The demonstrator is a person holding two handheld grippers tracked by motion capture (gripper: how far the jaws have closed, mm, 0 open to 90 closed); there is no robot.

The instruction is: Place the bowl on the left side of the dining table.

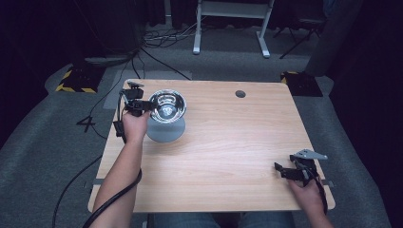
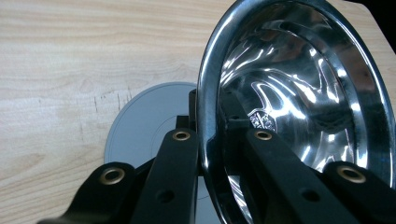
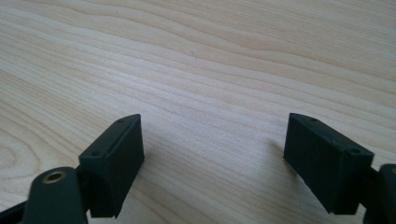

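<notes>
A shiny steel bowl [image 1: 167,106] is held tilted above a grey round disc [image 1: 165,129] at the table's far left. My left gripper [image 1: 148,107] is shut on the bowl's rim, one jaw inside and one outside. In the left gripper view the bowl [image 2: 303,88] stands on edge, its rim pinched between the black jaws, with the grey disc [image 2: 144,126] lying on the wood beneath. My right gripper [image 1: 281,169] rests near the table's front right corner. It stands open [image 3: 212,161] over bare wood, nothing between its fingers.
The light wooden table [image 1: 228,142] has a round cable hole [image 1: 240,93] at its far side. Cables trail from both grippers off the near edge. A white desk frame [image 1: 233,23] and yellow-black floor markers stand on the carpet beyond.
</notes>
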